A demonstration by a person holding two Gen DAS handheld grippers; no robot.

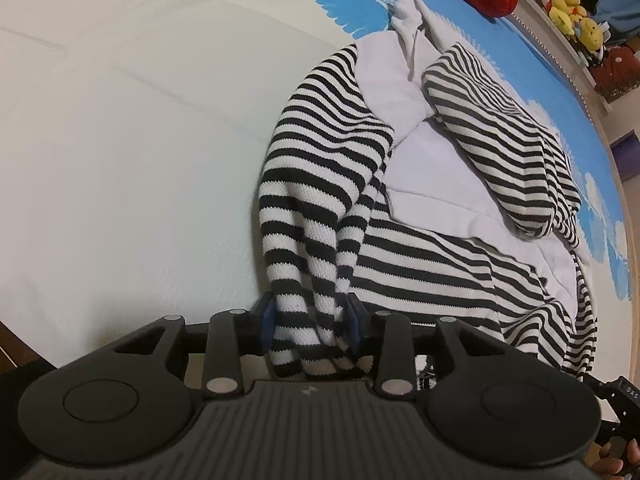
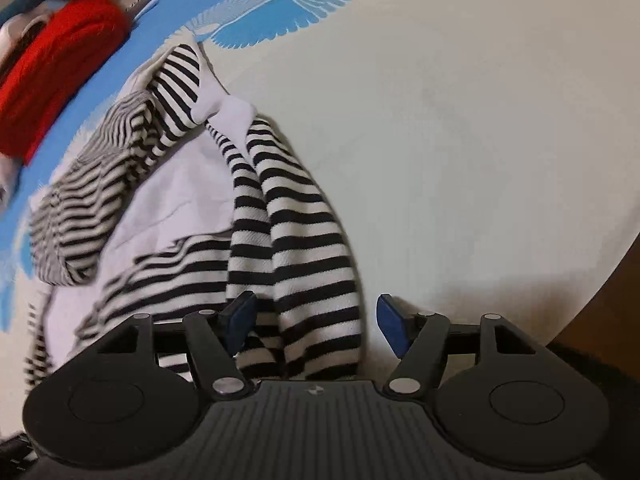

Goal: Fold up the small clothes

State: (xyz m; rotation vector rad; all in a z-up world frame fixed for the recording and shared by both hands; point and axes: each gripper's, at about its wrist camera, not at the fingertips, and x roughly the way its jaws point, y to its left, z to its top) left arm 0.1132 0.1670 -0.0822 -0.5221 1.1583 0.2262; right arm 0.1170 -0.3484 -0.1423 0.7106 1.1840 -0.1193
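left wrist view alone shows yellow plush toys (image 1: 570,12) at 1 o'clock. left gripper (image 1: 312,322) pinches the striped garment (image 1: 320,168); right gripper (image 2: 316,320) stands spread around it. it lies rumpled on the bedsheet (image 2: 460,140).

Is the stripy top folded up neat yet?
Not yet. The stripy top lies rumpled and bunched on the bed, one end pinched in the left tongs.

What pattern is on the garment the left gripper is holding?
Black-and-white horizontal stripes on the garment, with white panels; clearest in the left wrist view.
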